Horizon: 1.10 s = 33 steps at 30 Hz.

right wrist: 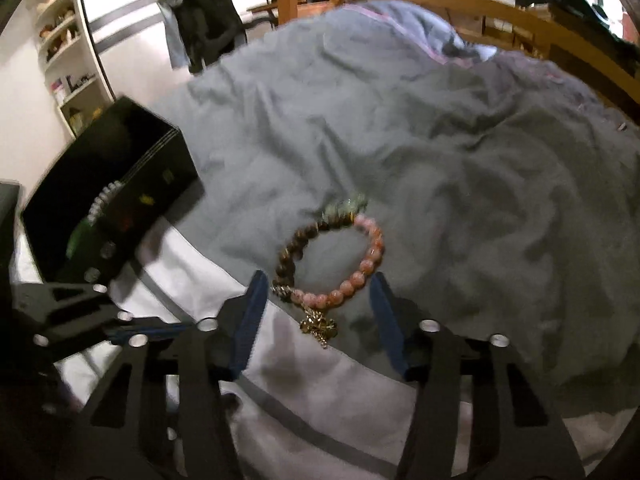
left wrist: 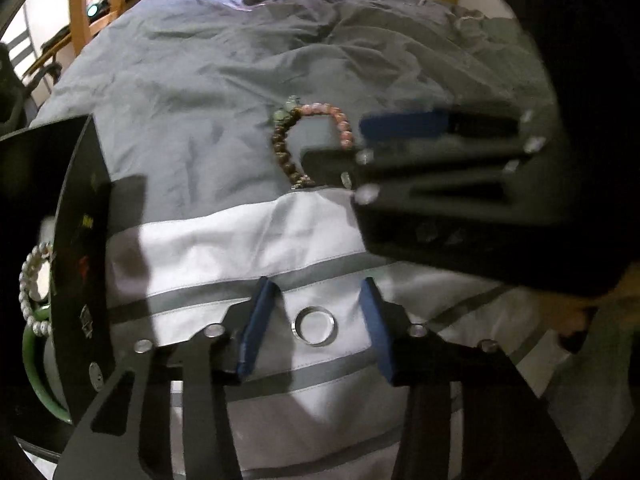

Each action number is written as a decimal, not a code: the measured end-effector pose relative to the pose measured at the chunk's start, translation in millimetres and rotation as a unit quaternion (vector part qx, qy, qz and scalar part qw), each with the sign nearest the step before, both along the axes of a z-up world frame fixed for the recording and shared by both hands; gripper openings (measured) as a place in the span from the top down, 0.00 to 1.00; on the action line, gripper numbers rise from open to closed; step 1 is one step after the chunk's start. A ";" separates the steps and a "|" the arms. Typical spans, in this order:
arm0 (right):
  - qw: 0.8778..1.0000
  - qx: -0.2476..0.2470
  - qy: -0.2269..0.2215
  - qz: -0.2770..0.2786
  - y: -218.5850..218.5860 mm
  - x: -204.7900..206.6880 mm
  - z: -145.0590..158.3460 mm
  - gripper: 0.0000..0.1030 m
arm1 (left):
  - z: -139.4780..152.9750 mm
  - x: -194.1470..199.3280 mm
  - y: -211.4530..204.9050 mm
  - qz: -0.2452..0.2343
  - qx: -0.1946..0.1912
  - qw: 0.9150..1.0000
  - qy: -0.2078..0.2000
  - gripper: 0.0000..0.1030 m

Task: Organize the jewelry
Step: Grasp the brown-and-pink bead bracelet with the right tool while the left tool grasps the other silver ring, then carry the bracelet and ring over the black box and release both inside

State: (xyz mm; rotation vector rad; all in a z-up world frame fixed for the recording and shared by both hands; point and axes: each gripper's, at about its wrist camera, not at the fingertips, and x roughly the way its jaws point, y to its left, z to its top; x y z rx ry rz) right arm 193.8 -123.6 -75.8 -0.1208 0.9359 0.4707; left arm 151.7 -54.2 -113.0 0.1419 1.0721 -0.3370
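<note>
Left gripper (left wrist: 316, 328): jaws wide, straddling a ring (left wrist: 315, 325) on the bed (left wrist: 192, 128), untouched. Right gripper (right wrist: 316, 320): jaws wide around the bracelet's (right wrist: 332, 256) near edge. Black box (right wrist: 108, 184) at 10 o'clock holds a pearl strand (left wrist: 34, 288).

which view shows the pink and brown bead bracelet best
The right wrist view. The whole bead bracelet shows as a full loop with its gold charm, lying between the open right claw. In the left wrist view only its far arc shows; the right claw covers the rest.
</note>
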 end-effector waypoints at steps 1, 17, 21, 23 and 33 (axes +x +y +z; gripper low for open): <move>1.000 -0.011 0.008 0.003 3.3 1.4 -6.3 0.61 | -0.3 1.1 3.0 0.006 -0.004 1.000 0.005 0.65; 0.999 0.027 0.009 -0.025 -6.2 -0.2 -1.0 0.90 | 1.2 -2.3 11.3 0.017 -0.019 1.000 0.018 0.82; 0.996 0.080 0.013 -0.044 -18.0 6.9 6.5 0.92 | 5.0 -1.7 12.4 0.018 -0.028 0.999 0.007 0.82; 0.994 0.097 0.016 -0.052 -22.3 9.7 7.8 0.92 | 7.0 -2.9 13.3 0.018 -0.031 0.999 0.003 0.82; 0.985 0.155 0.003 -0.069 -34.0 10.6 20.3 0.92 | 19.9 -4.7 16.7 0.025 -0.042 0.999 -0.024 0.82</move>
